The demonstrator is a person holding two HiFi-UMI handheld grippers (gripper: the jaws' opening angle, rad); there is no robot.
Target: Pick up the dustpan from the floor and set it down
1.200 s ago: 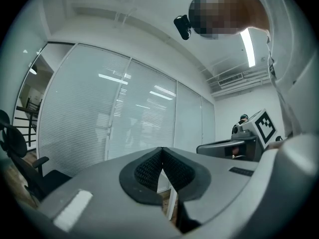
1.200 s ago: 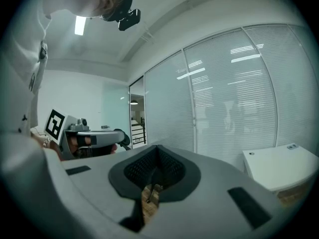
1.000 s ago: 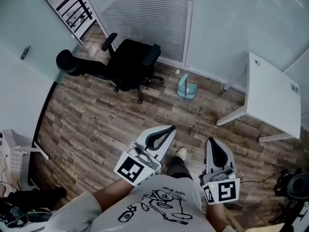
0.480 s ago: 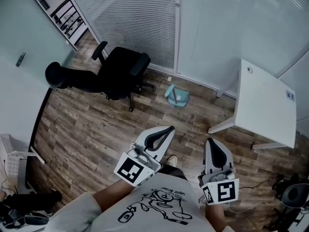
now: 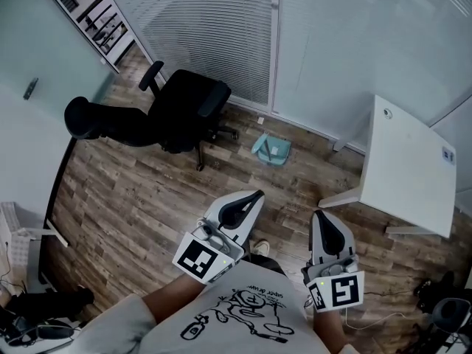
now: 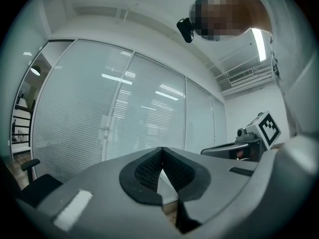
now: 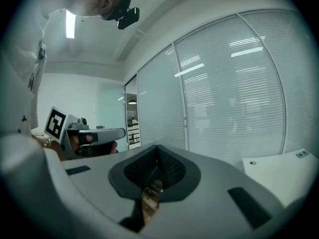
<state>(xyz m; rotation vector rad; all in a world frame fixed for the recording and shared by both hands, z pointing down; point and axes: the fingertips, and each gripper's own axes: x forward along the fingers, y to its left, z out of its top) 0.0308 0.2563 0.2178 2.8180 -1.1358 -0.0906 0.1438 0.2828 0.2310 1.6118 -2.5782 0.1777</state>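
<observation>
A pale teal plastic dustpan (image 5: 271,150), shallow and scoop-shaped, is seen lying on the brown wood-plank floor (image 5: 133,198) near the foot of a glass wall with white slatted blinds (image 5: 214,28), well apart from both grippers. A black padded swivel office chair (image 5: 184,109) is seen to its left and a smooth white rectangular counter (image 5: 409,168) to its right. The left gripper (image 5: 256,195), a smooth grey shell with black ribbed pads, is held roughly level before the torso and pointed toward the dustpan; its jaws are pressed together with nothing between them. The right gripper (image 5: 318,214) is held beside it, tipped slightly downward, its jaws likewise closed on nothing.
</observation>
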